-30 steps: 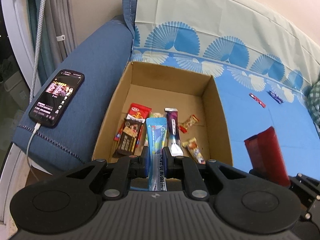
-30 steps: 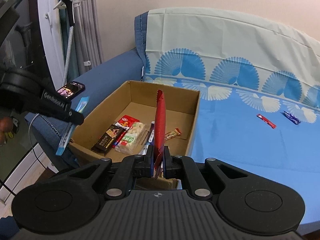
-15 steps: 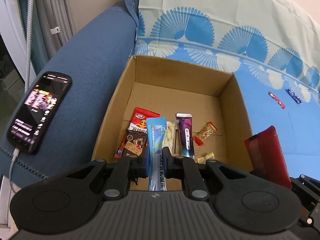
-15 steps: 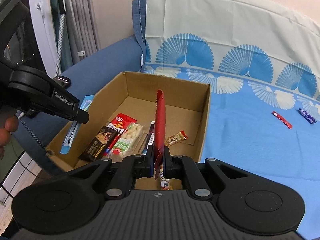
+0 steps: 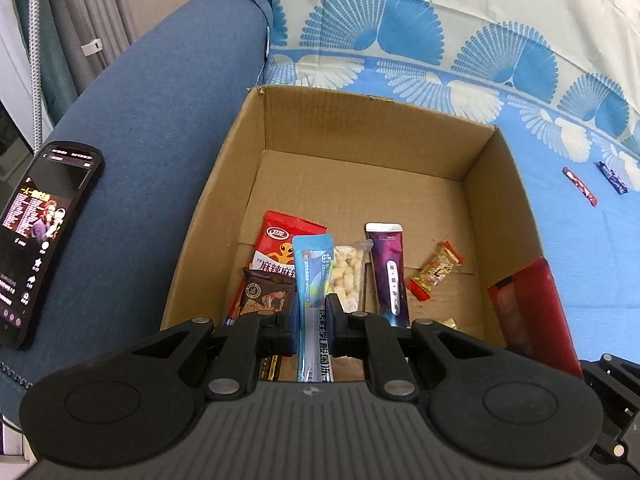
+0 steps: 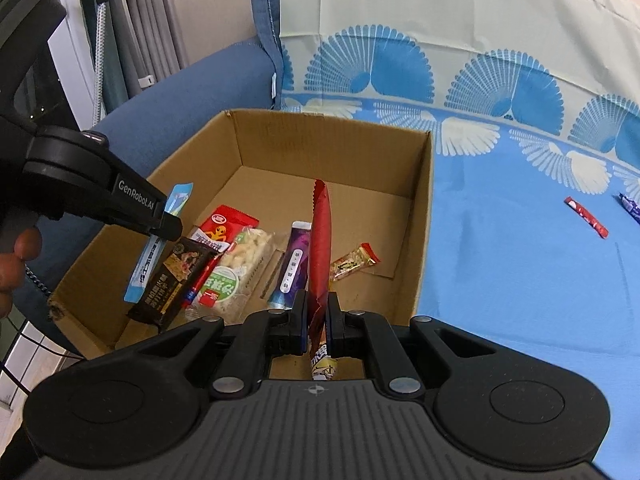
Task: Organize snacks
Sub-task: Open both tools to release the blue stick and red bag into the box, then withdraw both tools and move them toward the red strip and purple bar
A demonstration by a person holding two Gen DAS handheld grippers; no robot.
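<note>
Now that both hands have carried their loads in over the open brown cardboard box, which fills far more of each view than it did a second ago, the drop-off looks close. The left gripper is clenched on a long light-blue sachet with white lettering, which hangs above the near left part of the box, over the snacks already lying there: a red packet with an orange cartoon figure, a dark brown chocolate-bar wrapper, a clear bag of pale puffed pieces, a purple and white stick pack and a small red-and-gold wrapped candy. The right gripper is clamped on a thin red foil wrapper with a serrated end, held edge-on above the box's near right side. Two small wrapped sweets, one red and one that looks dark blue, lie well apart from the box on the blue fan-patterned sofa cover, so by my judgement the sorting is not yet finished. A black smartphone with a lit screen rests on the blue sofa arm beside the box.
</note>
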